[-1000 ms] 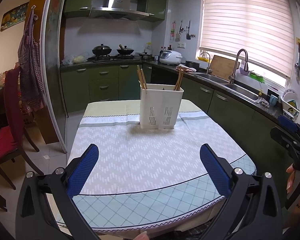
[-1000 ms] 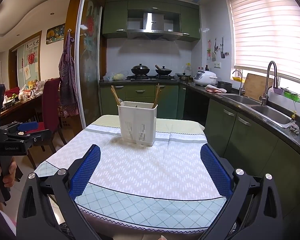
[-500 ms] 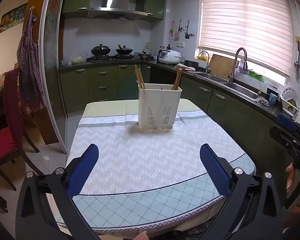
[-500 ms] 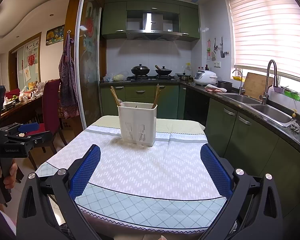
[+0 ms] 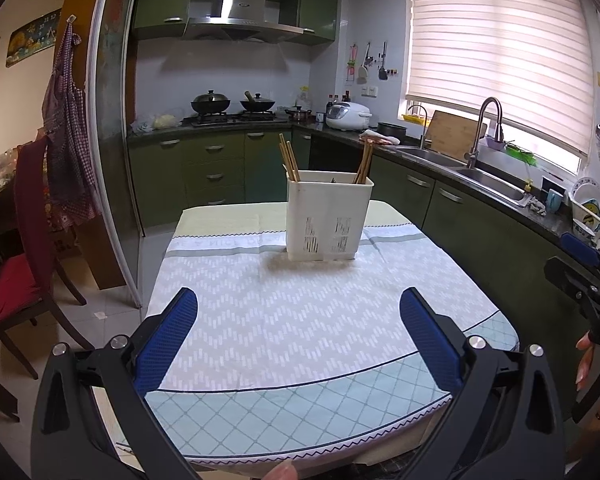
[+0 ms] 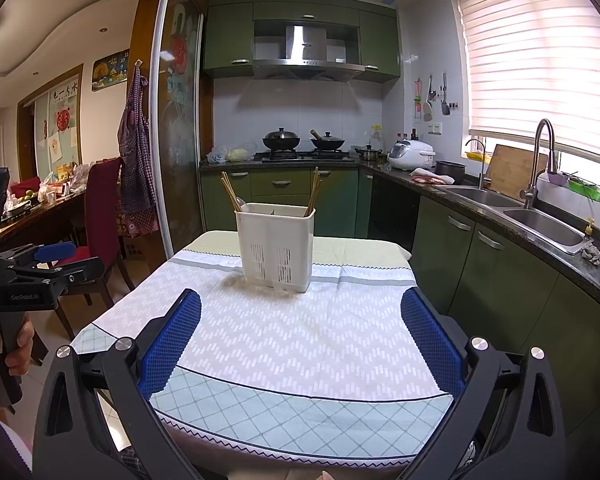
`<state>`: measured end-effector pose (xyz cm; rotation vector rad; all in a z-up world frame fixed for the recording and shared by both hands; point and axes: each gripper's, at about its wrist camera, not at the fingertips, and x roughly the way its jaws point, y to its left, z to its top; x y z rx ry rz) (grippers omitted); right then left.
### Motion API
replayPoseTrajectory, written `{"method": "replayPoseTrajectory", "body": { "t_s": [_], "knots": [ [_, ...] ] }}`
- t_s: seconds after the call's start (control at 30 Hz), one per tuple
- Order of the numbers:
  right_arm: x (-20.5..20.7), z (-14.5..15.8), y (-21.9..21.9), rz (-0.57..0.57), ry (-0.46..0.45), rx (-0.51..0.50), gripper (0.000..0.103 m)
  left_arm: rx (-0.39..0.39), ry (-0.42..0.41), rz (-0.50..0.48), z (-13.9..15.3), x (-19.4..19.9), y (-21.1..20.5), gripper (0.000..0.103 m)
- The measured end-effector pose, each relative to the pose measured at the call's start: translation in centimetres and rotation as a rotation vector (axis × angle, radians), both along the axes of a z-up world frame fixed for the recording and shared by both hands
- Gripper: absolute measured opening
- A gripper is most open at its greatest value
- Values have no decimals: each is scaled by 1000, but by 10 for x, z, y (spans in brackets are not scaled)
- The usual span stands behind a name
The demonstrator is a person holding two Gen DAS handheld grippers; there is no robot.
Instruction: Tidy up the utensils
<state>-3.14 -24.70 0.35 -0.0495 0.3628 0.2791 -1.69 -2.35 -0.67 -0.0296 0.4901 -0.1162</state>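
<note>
A white slotted utensil holder (image 5: 329,216) stands upright at the far side of the table; it also shows in the right wrist view (image 6: 275,246). Wooden chopsticks (image 5: 289,157) lean in its left corner and more chopsticks (image 5: 364,162) in its right corner. A spoon bowl (image 6: 241,202) peeks out at the left in the right wrist view. My left gripper (image 5: 299,312) is open and empty above the table's near edge. My right gripper (image 6: 301,314) is open and empty, likewise at the near edge, well short of the holder.
The table (image 5: 260,320) wears a white and pale green patterned cloth. A red chair (image 5: 24,248) stands to the left. Green cabinets, a sink (image 6: 540,224) and a stove with pots (image 6: 300,142) line the back and right. The other gripper shows at the frame edge in each view.
The left wrist view has tilted up slightly, so the holder sits a little lower in frame. The right view is nearly unchanged. Both grippers stay open.
</note>
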Motion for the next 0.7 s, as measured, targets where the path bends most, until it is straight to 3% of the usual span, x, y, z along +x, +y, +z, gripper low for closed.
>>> {"method": "replayPoseTrajectory", "body": {
  "t_s": [0.7],
  "knots": [
    [1,-1,3,5,5,-1,99,23,0,30,0,0,-3,97]
  ]
}}
